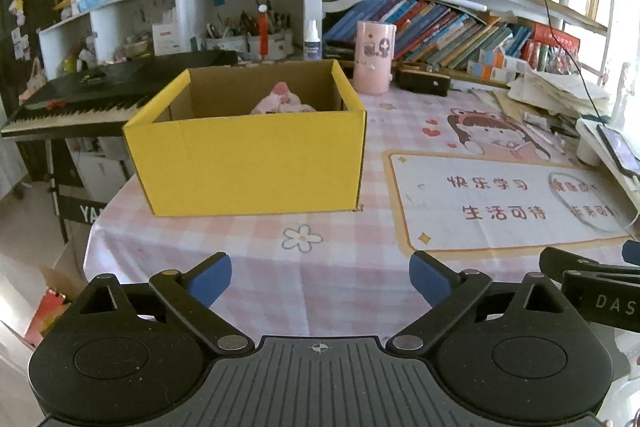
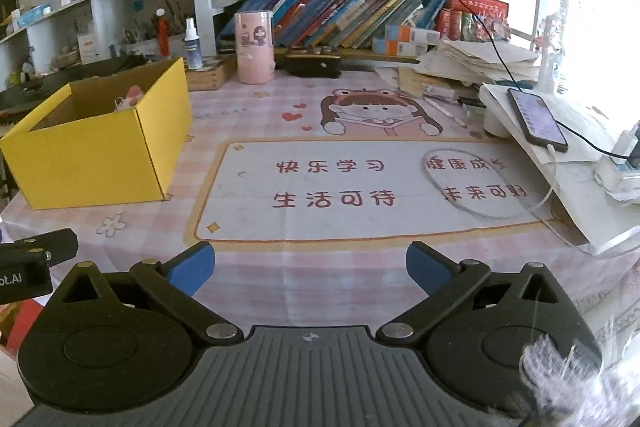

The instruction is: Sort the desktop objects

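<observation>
Jaws of the left gripper (image 1: 320, 277) are standing wide apart with nothing between them, hovering over the table's near edge (image 1: 200, 251). Straight ahead, toward the left edge, the yellow box (image 1: 252, 163) is sitting with a pink item (image 1: 282, 101) inside, nearer this hand.

Seen from the right gripper (image 2: 310, 269), its jaws are likewise gaping and empty, facing the printed mat (image 2: 360, 187); the box (image 2: 100, 155) is lying off to the left. A pink cylinder (image 2: 255, 47) is standing upright by the far edge, below crowded bookshelves.
</observation>
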The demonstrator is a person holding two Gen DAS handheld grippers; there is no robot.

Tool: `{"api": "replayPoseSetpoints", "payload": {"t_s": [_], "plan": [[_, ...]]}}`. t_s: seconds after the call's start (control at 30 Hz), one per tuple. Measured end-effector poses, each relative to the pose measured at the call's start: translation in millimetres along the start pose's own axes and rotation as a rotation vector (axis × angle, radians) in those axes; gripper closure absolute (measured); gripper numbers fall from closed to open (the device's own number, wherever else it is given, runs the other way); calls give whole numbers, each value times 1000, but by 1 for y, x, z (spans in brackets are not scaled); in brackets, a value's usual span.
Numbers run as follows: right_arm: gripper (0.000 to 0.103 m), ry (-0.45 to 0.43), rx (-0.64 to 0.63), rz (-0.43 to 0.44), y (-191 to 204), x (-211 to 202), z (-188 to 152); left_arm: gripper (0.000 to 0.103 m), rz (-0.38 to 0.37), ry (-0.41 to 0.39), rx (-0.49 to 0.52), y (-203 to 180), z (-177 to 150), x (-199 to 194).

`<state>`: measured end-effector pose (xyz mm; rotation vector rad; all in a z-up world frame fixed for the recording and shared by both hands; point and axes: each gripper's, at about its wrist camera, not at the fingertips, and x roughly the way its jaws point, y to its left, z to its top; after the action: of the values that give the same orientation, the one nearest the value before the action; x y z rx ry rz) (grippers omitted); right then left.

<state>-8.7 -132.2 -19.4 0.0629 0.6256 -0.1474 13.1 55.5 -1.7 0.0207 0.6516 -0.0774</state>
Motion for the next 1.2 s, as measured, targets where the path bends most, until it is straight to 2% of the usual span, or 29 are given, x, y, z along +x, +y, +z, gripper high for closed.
{"api": "replayPoseSetpoints", "payload": {"t_s": [0.2, 0.4, 1.2], "plan": [[0, 7, 4, -2, -2, -2, -1, 4, 4, 10, -2, -2, -1, 2], [0, 11, 8, -1, -3, -2, -2, 4, 43, 3, 16, -3, -1, 2], [0, 20, -12, 21, 3, -2, -3, 1, 7, 3, 26, -5, -6, 0]]}}
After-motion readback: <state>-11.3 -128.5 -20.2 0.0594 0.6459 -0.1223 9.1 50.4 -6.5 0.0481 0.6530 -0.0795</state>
